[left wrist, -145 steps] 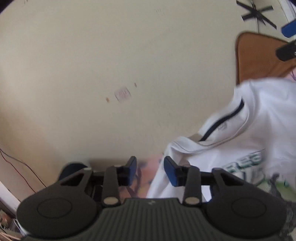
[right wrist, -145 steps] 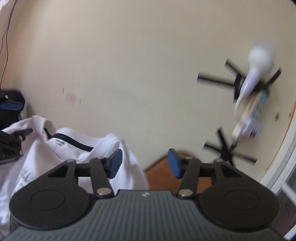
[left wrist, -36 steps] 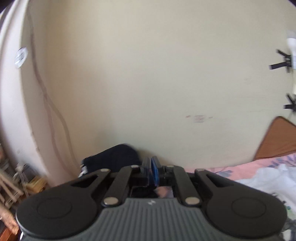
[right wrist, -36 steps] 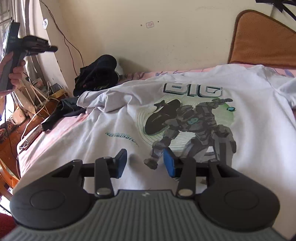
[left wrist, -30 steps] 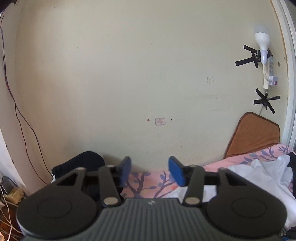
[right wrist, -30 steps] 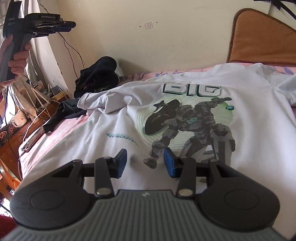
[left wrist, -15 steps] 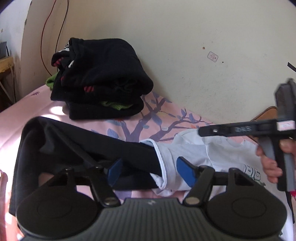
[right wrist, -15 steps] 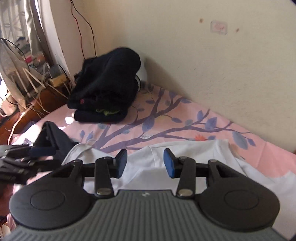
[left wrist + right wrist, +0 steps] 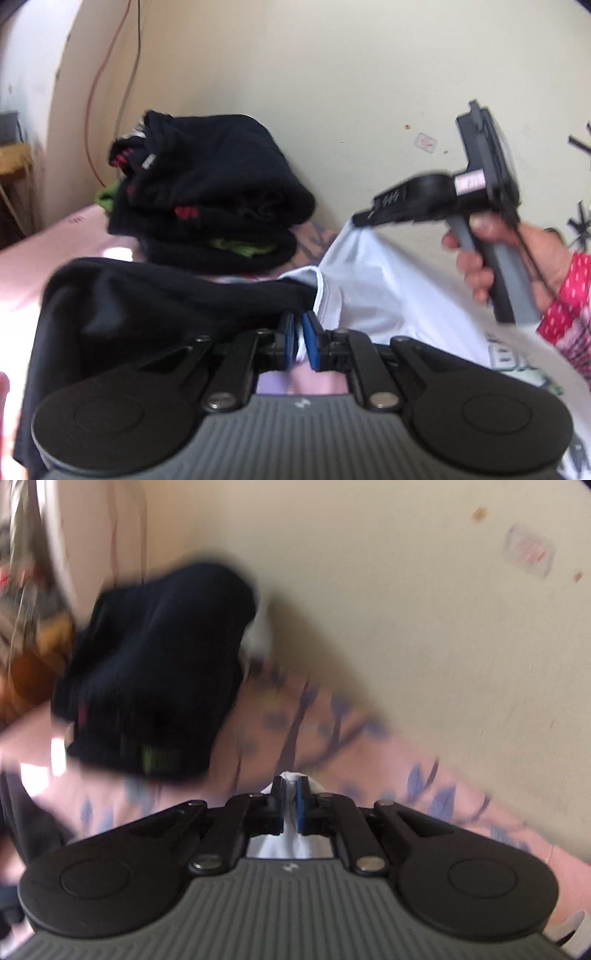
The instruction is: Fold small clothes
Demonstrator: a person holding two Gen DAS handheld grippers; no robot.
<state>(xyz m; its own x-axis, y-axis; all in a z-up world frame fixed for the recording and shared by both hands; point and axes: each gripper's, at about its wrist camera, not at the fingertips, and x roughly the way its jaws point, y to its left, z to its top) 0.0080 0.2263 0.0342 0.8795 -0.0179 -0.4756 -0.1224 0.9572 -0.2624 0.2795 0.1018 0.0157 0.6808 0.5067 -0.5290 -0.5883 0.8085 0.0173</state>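
My left gripper (image 9: pixel 299 341) had its blue pads pressed together on the edge of the white T-shirt (image 9: pixel 384 295), which lay on the pink floral bedsheet (image 9: pixel 369 738) with a loose black garment (image 9: pixel 147 306) draped over its sleeve end. My right gripper (image 9: pixel 290 805) was likewise pinched shut on a fold of the same white cloth, and from the left wrist camera I saw it lifting that corner just off the bed. A stack of folded dark clothes (image 9: pixel 207 192) sat near the wall (image 9: pixel 332 74), just beyond the shirt.
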